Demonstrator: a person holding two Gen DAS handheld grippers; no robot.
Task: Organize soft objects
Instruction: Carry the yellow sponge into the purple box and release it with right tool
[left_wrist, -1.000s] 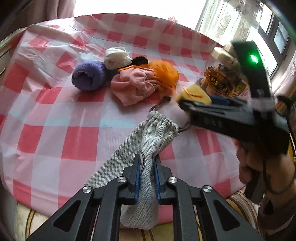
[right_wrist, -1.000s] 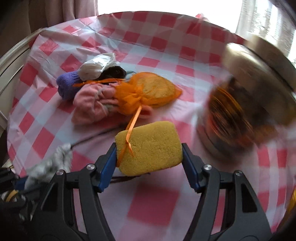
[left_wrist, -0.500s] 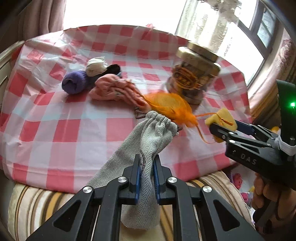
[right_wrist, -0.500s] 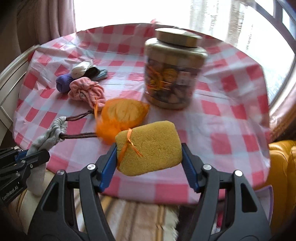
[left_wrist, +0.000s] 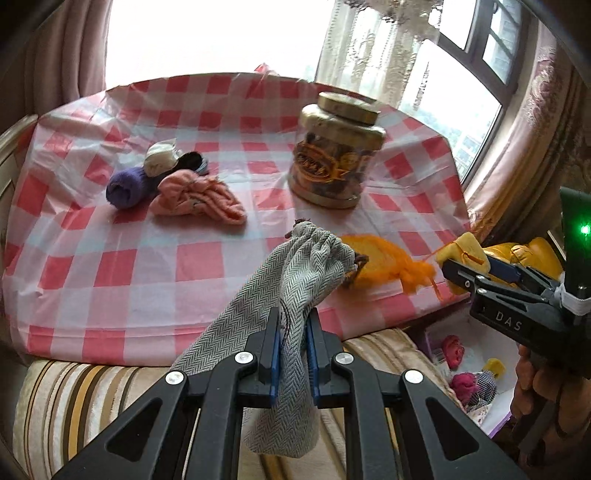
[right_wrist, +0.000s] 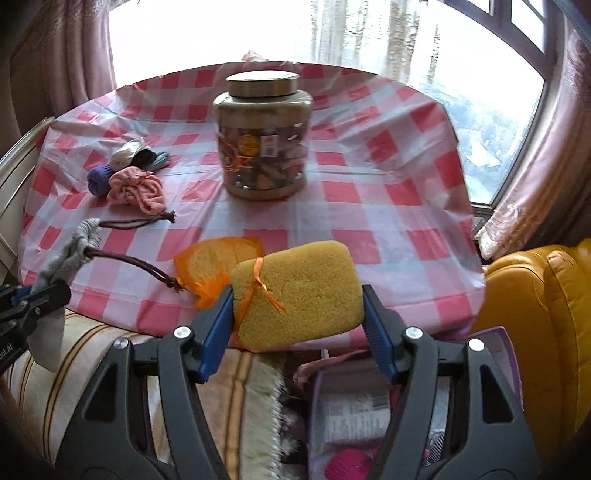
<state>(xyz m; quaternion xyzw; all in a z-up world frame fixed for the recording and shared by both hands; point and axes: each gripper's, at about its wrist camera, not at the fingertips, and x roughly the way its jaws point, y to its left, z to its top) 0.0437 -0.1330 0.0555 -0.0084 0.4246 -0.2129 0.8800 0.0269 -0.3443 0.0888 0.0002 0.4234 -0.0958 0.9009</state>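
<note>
Pulling back off the bench (left_wrist: 110, 277): left gripper (left_wrist: 291, 350) stays clamped on pouch (left_wrist: 295, 280), right gripper (right_wrist: 297, 314) still squeezing sponge (right_wrist: 299, 291), both lifted clear.

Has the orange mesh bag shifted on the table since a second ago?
Yes. The orange mesh bag was beside the pink cloth; now it lies near the tablecloth's front edge, in front of the jar, trailing the sponge.
</note>
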